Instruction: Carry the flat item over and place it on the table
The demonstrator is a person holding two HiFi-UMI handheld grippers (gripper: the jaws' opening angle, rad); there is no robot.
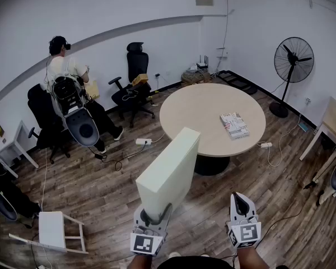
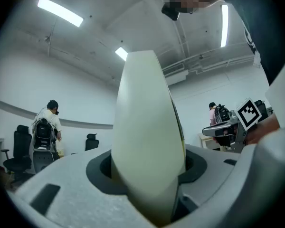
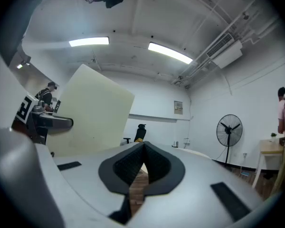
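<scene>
Left gripper [image 1: 156,213] clamps pale flat board [image 1: 169,172] on edge, near round desk [image 1: 201,111]; right gripper [image 1: 241,200] closed, empty.

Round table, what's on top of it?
One small printed packet lies on the round table. The held pale board hides a bit of its near edge.

Pale cream flat panel [image 1: 169,174] upright, tilted, short of round table [image 1: 201,116].
</scene>
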